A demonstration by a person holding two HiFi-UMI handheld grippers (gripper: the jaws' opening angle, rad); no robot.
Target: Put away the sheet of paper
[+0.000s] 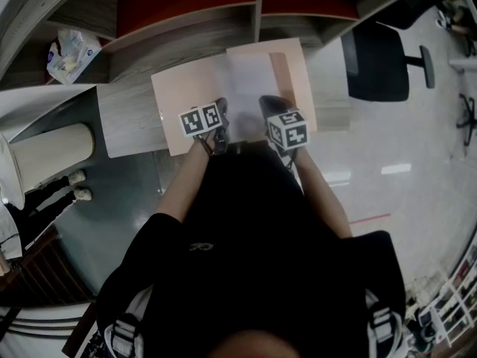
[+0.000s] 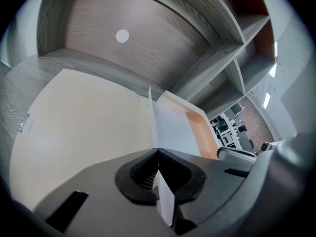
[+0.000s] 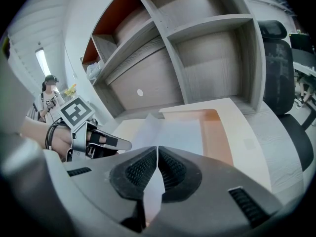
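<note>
A white sheet of paper [image 1: 250, 80] stands over an open peach folder [image 1: 182, 99] that lies flat on the grey wooden desk [image 1: 127, 125]. My left gripper [image 1: 221, 129] is shut on the sheet's near left edge, and the thin edge shows pinched between its pads [image 2: 159, 174]. My right gripper [image 1: 270, 114] is shut on the near right edge, with the sheet [image 3: 168, 135] rising out of its closed jaws [image 3: 157, 164]. In the right gripper view the left gripper [image 3: 123, 143] shows beside the sheet. The folder's orange inner flap [image 3: 217, 132] lies under the sheet's right part.
Grey shelf compartments [image 1: 186, 21] with red backs rise right behind the desk. A plastic bag [image 1: 71, 54] lies on a shelf at the left. A black office chair [image 1: 376, 58] stands to the right, a pale cylinder [image 1: 48, 155] to the left. A person [image 3: 47, 100] stands far off.
</note>
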